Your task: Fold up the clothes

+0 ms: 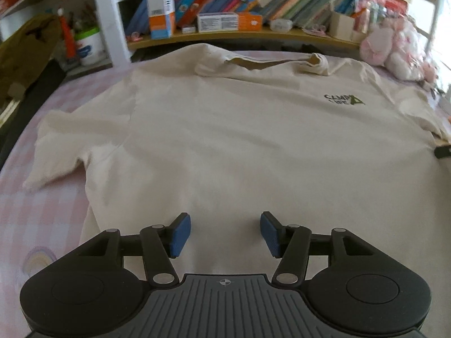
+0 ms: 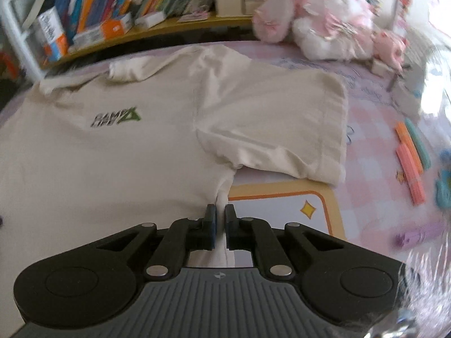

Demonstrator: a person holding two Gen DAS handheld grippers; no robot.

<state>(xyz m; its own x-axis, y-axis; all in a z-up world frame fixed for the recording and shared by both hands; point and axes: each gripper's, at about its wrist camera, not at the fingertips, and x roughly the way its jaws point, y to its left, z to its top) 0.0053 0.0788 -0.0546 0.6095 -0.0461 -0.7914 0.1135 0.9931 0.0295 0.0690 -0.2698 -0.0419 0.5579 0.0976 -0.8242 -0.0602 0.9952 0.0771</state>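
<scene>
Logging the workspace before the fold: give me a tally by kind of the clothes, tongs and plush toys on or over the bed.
T-shirts: 1, the cream T-shirt lying flat.
Tongs: 2, the left tongs open above the hem, the right tongs shut on the shirt's side edge.
Plush toys: 1 pink-and-white heap; how many toys it holds I cannot tell.
Total: 4

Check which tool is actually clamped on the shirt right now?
The right tool: its blue pads are pinched on a bunched ridge of the cream T-shirt at its side edge. The left tool hangs open above flat fabric.
</scene>
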